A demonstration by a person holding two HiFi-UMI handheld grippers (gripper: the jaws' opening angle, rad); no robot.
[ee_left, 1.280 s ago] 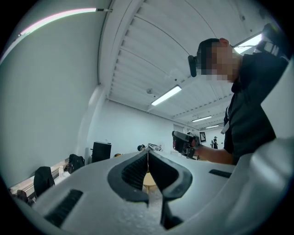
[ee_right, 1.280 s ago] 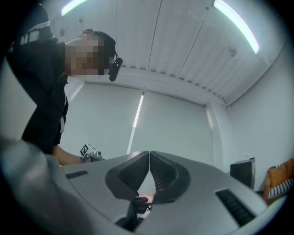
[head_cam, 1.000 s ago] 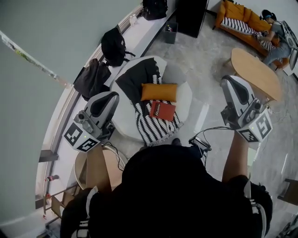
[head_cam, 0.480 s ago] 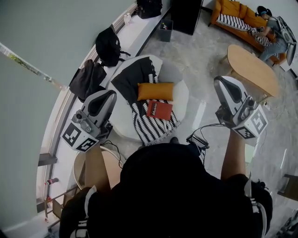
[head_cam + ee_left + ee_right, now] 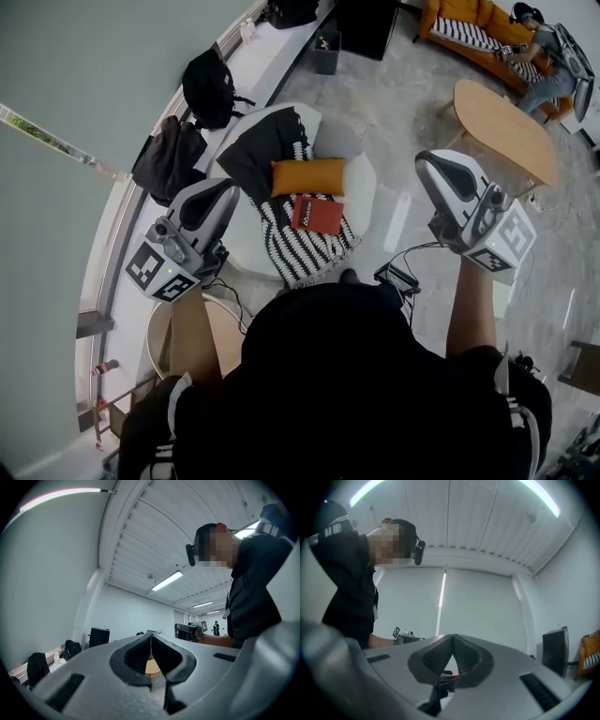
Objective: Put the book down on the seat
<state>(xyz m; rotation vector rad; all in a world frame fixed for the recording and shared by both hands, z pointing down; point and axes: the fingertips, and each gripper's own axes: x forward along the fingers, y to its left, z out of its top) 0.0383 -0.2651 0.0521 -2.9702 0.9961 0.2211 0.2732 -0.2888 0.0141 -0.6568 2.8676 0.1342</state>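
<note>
Left gripper (image 5: 223,190) fingers are pressed together with nothing in them, and it's the same for the right gripper (image 5: 433,164). One flat red book (image 5: 317,215) lies ahead, between both sets of fingers, on the woven black-and-white striped throw (image 5: 302,251). That's draped over the round white seat (image 5: 364,199), just beside one plump orange cushion (image 5: 307,177).

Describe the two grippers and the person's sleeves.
Both the left gripper and right gripper are light grey shells with dark ribbed pads, each carrying a white cube of black square markers. The sleeves are black with white stripes.
</note>
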